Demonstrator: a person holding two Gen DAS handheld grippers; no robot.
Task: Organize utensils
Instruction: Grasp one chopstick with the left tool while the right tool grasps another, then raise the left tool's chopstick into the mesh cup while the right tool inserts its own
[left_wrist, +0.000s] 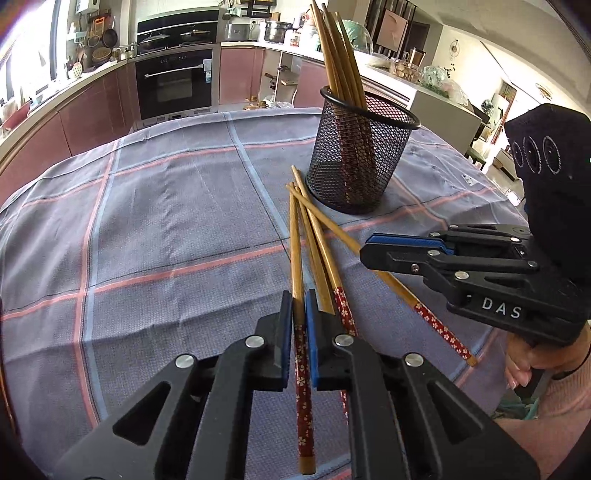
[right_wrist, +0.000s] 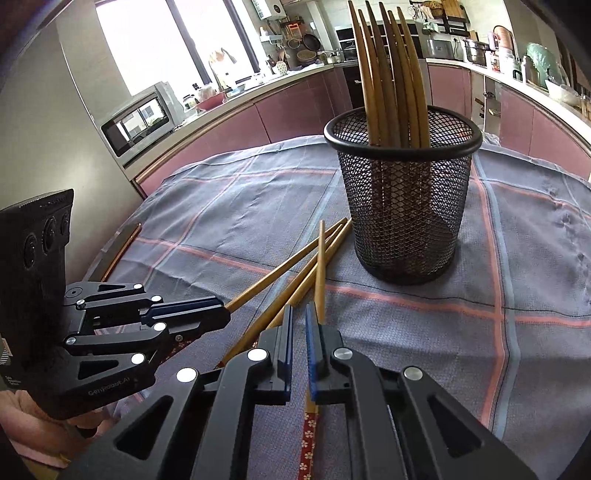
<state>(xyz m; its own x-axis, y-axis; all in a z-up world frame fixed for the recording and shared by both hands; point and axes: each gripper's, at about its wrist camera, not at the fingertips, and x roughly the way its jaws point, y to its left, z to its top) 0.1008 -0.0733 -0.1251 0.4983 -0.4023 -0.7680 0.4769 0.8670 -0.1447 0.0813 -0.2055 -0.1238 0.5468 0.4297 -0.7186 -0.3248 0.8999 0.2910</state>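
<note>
Roughly half the job looks done: a bundle of wooden chopsticks (left_wrist: 341, 70) already stands tips-up in the black mesh holder (left_wrist: 360, 162), which sits upright on the checked tablecloth (left_wrist: 155, 229). Four loose chopsticks (left_wrist: 314, 236) lie fanned on the cloth just beside the holder's base, their tips converging towards it and their red flowered handles pointing back at the grippers; these are what is left to put away.

The left gripper (left_wrist: 299, 325) has its blue pads closed in around the leftmost chopstick (left_wrist: 297, 258) near where the flowered handle begins; the pads look to be touching it, so I judge it gripped, though it appears to rest on the cloth, not yet lifted. The right gripper (right_wrist: 300, 347) has its jaws narrowed to a slim gap over another chopstick (right_wrist: 320, 266), which seems to run just beneath them; whether it is clamped I cannot tell.

The left wrist view shows all four loose sticks with their patterned ends, and the right gripper from the side. The right wrist view hides most of those handles but looks more squarely at the holder, where the standing sticks lean together
</note>
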